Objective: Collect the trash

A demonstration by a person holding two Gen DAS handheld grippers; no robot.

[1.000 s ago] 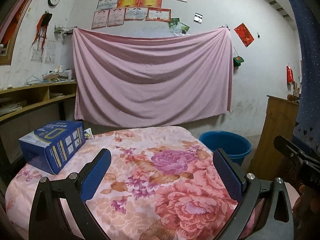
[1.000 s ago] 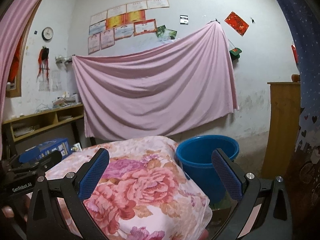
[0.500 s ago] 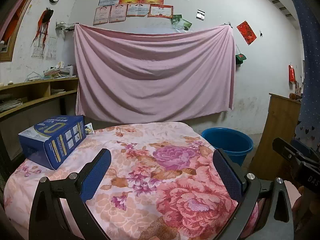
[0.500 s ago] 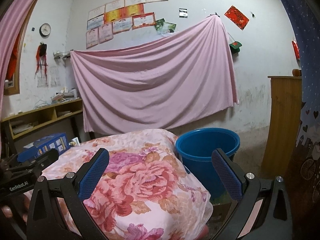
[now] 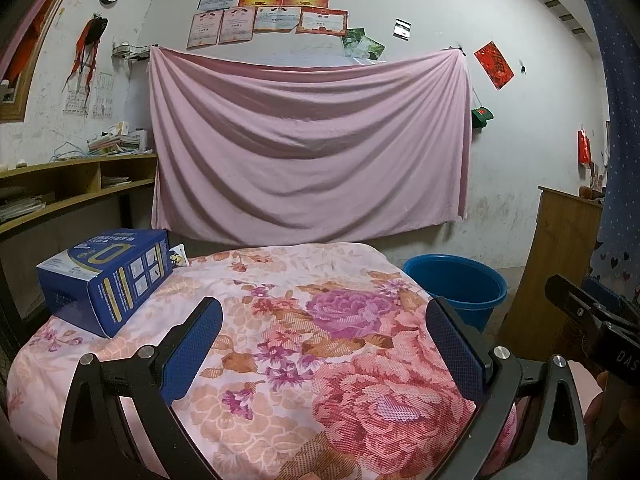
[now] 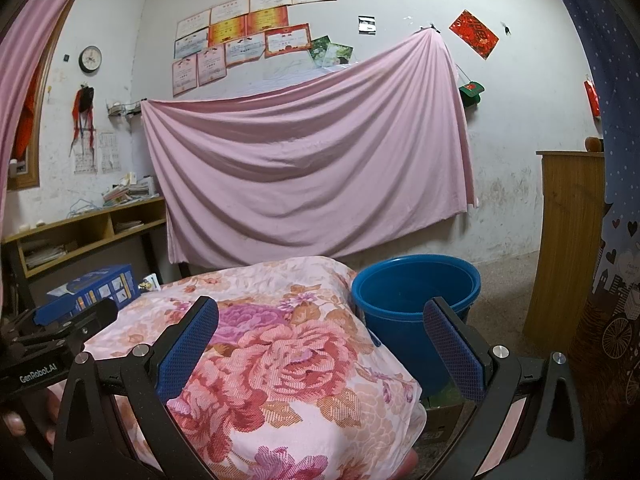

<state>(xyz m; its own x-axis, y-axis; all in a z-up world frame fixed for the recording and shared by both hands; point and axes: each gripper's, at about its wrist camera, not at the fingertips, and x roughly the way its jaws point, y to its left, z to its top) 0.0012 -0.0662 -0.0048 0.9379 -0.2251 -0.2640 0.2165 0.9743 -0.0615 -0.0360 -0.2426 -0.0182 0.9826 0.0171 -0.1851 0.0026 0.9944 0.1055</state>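
A blue carton (image 5: 108, 276) lies at the far left of a table under a pink flowered cloth (image 5: 304, 320); it also shows in the right wrist view (image 6: 92, 288). A small white packet (image 5: 178, 256) lies just behind it, and shows in the right wrist view too (image 6: 149, 282). A blue bucket (image 6: 412, 308) stands on the floor right of the table, also in the left wrist view (image 5: 456, 288). My left gripper (image 5: 320, 340) is open and empty above the cloth. My right gripper (image 6: 320, 340) is open and empty over the table's right corner.
A pink sheet (image 5: 308, 148) hangs on the back wall. Wooden shelves (image 5: 60, 188) with papers stand at the left. A wooden cabinet (image 6: 568, 240) stands at the right. A cardboard box (image 6: 444, 412) lies on the floor under the bucket's near side.
Both grippers have tilted slightly downward, so the table and bucket sit a little higher in view. Both stay open and empty.
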